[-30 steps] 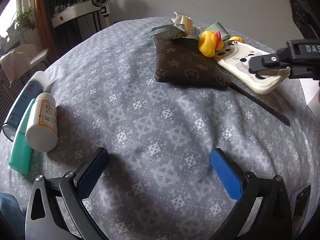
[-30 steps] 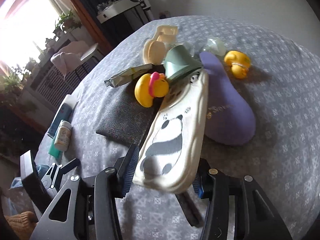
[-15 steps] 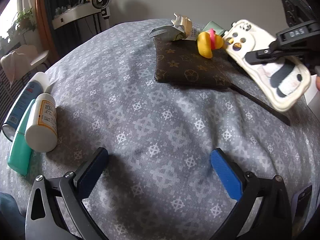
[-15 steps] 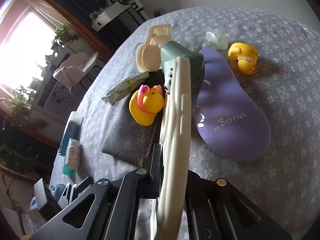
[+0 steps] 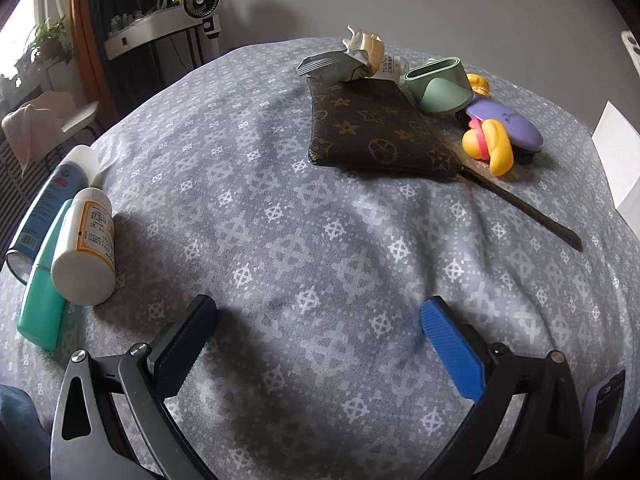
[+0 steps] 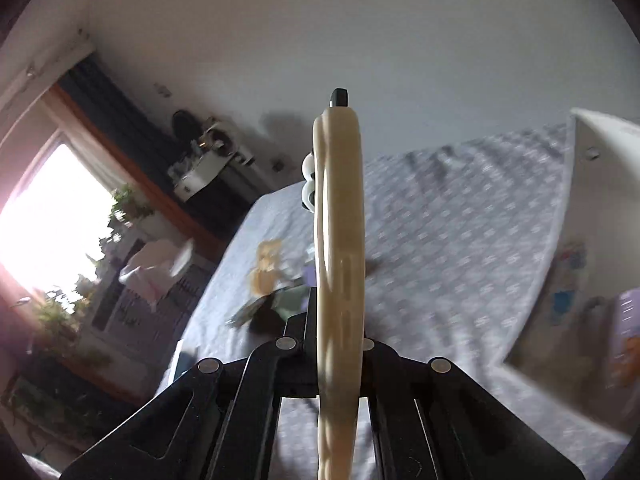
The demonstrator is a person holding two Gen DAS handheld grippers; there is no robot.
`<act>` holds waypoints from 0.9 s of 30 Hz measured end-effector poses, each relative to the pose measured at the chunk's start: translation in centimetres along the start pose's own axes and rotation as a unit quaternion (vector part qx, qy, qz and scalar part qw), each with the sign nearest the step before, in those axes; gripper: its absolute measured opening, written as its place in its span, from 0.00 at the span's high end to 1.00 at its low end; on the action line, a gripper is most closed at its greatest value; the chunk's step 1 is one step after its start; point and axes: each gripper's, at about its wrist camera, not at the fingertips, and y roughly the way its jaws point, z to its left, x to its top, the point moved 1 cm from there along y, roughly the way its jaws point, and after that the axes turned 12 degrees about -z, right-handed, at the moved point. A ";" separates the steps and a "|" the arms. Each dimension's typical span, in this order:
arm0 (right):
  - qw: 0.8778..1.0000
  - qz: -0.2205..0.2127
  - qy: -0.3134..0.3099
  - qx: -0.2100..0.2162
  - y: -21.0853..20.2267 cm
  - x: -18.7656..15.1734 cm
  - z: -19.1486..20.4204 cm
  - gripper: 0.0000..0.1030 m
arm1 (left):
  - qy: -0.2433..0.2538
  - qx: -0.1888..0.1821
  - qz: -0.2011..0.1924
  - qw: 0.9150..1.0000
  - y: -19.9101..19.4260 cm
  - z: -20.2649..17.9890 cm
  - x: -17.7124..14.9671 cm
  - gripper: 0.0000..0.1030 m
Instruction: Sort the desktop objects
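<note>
The right gripper (image 6: 340, 344) is clamped on a cream phone case (image 6: 339, 240), held edge-on and lifted above the grey patterned tablecloth (image 6: 460, 232), with a white box (image 6: 592, 208) at the right. The left gripper (image 5: 318, 334) hovers over the cloth with its blue fingers (image 5: 450, 350) wide apart and nothing between them. Ahead lie a brown pouch (image 5: 376, 128), a yellow duck (image 5: 490, 146), a purple brush (image 5: 506, 124) and a green case (image 5: 438, 88); bottles (image 5: 86, 246) lie at the left.
</note>
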 end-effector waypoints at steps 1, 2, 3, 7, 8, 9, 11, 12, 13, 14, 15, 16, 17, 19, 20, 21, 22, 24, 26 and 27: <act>0.999 -0.013 0.001 -0.034 -1.3 1.3 -2.0 1.00 | 0.000 0.000 0.000 1.000 0.0 0.0 0.0 0.00; 0.998 -0.021 0.009 -0.062 -2.3 2.4 -4.1 1.00 | 0.000 0.000 0.000 1.000 0.0 0.0 0.0 0.00; 0.995 -0.028 0.014 -0.091 -3.0 3.2 -6.1 1.00 | 0.000 0.001 0.000 1.000 0.0 0.0 0.0 0.00; 0.978 -0.033 0.055 -0.198 -3.3 5.4 -14.2 1.00 | 0.000 0.002 -0.001 1.000 0.0 0.0 0.0 0.00; 0.974 -0.031 0.064 -0.217 -2.9 5.6 -15.8 1.00 | 0.000 0.002 -0.001 1.000 0.0 0.1 0.0 0.00; 0.969 -0.031 0.069 -0.235 -2.4 5.6 -17.0 1.00 | 0.000 0.002 -0.001 1.000 0.0 0.0 0.0 0.00; 0.959 -0.020 0.086 -0.269 -1.1 5.3 -18.8 0.99 | 0.000 0.002 -0.001 1.000 0.0 0.1 0.0 0.00; 0.954 -0.012 0.098 -0.282 -0.6 4.9 -19.3 0.98 | 0.000 0.002 -0.001 1.000 0.0 0.0 0.0 0.00; 0.950 -0.003 0.107 -0.293 -0.1 4.4 -19.4 0.95 | 0.000 0.002 -0.001 1.000 0.0 0.0 0.0 0.00; 0.948 0.003 0.108 -0.301 0.3 3.9 -19.3 0.88 | 0.000 0.002 -0.001 1.000 0.0 0.0 0.0 0.00; 0.945 0.004 0.098 -0.312 0.7 3.5 -19.0 0.83 | 0.000 0.002 -0.001 1.000 0.0 0.0 0.0 0.00; 0.942 0.000 0.078 -0.327 0.9 3.1 -18.5 0.71 | 0.000 0.002 -0.001 1.000 0.0 0.0 0.0 0.00; 0.938 -0.006 0.057 -0.341 1.0 2.8 -18.0 0.59 | 0.000 0.002 -0.001 1.000 0.0 0.1 0.0 0.00; 0.932 -0.020 0.031 -0.361 0.7 2.5 -16.7 0.48 | 0.000 0.002 -0.001 1.000 0.0 0.0 0.0 0.00; 0.930 -0.029 0.025 -0.367 0.5 2.6 -16.2 0.44 | 0.000 0.002 -0.001 1.000 0.0 0.0 0.0 0.00; 0.927 -0.039 0.018 -0.372 0.2 2.8 -15.6 0.42 | 0.000 0.002 -0.001 1.000 0.0 0.0 0.0 0.00; 0.925 -0.048 0.007 -0.378 0.0 3.0 -14.9 0.37 | 0.000 0.002 -0.001 1.000 0.0 0.0 0.0 0.00; 0.921 -0.058 -0.024 -0.383 -0.2 3.4 -13.2 0.29 | 0.000 0.002 -0.001 1.000 0.1 0.0 0.0 0.00; 0.919 -0.077 -0.058 -0.382 -0.6 3.7 -12.3 0.25 | 0.000 0.002 -0.001 1.000 0.0 0.0 0.0 0.00; 0.916 -0.088 -0.079 -0.384 -0.7 3.9 -11.3 0.22 | 0.000 0.002 -0.001 1.000 0.0 0.0 0.0 0.00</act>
